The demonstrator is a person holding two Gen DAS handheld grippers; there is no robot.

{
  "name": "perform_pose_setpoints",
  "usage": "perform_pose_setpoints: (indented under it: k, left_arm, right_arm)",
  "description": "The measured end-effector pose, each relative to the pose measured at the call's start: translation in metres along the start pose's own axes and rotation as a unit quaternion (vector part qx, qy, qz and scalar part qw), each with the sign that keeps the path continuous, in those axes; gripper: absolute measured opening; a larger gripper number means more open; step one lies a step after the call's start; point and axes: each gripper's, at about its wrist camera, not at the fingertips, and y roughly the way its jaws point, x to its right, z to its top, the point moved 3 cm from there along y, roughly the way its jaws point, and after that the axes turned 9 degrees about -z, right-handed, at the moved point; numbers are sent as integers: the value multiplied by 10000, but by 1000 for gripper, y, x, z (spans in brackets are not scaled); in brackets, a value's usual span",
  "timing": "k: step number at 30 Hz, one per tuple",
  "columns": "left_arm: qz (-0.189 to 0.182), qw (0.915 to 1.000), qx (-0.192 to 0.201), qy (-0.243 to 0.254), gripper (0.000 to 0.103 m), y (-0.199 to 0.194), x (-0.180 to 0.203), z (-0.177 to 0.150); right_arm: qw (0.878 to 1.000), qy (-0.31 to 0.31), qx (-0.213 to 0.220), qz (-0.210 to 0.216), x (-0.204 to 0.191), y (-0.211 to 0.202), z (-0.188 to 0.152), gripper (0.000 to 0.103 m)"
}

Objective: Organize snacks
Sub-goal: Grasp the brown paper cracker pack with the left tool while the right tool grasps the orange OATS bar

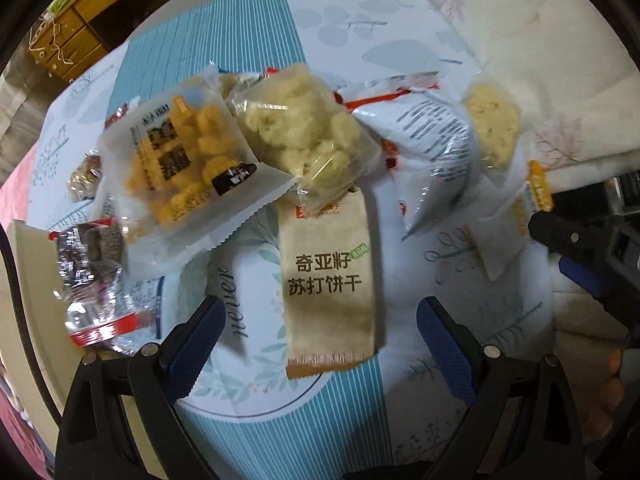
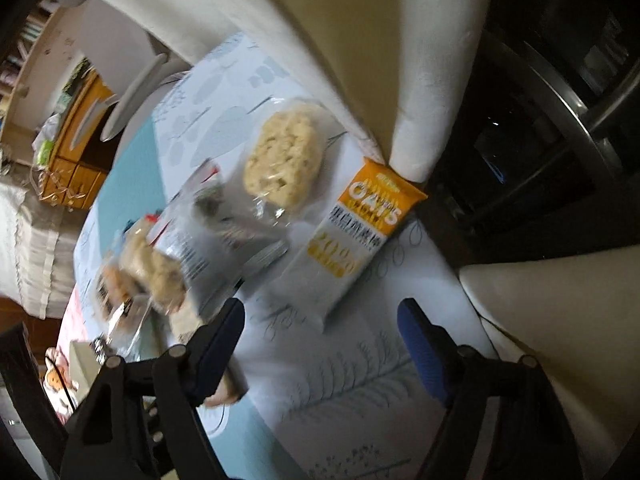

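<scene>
Several snack packs lie on a blue and white tablecloth [image 1: 256,88]. In the left wrist view my left gripper [image 1: 320,328] is open, its jaws on either side of a brown soda cracker pack [image 1: 330,280]. Beyond it lie an orange puff pack [image 1: 180,168], a pale puff pack [image 1: 304,132], a white bag [image 1: 432,140] and a rice cake [image 1: 494,124]. My right gripper [image 2: 320,332] is open and empty, just short of an orange and white oats bar [image 2: 352,236]. The rice cake [image 2: 284,160] lies beyond it.
White cushions [image 2: 352,52] border the cloth at the back and right. Foil-wrapped sweets [image 1: 88,264] lie at the left near a cream edge [image 1: 24,280]. The right gripper shows at the right edge of the left wrist view [image 1: 576,248]. A wooden cabinet [image 1: 76,28] stands far off.
</scene>
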Motion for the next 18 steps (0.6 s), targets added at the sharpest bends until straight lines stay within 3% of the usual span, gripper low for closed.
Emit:
perform_pose_setpoints:
  k: [8,12,18]
  left_arm:
    - [185,9998,-65,-102,90,31,-3,5]
    - [143,9997,-143,-127,73,43,-4,6]
    - [110,9994,-206,-262,62,61,-4,12]
  right_arm:
    - [9986,123,-103,-511,2,24,15,72]
    - [9974,171,-150,-676,3,30,20,71]
    - [9973,63,-127,-725,-2,38,32,71]
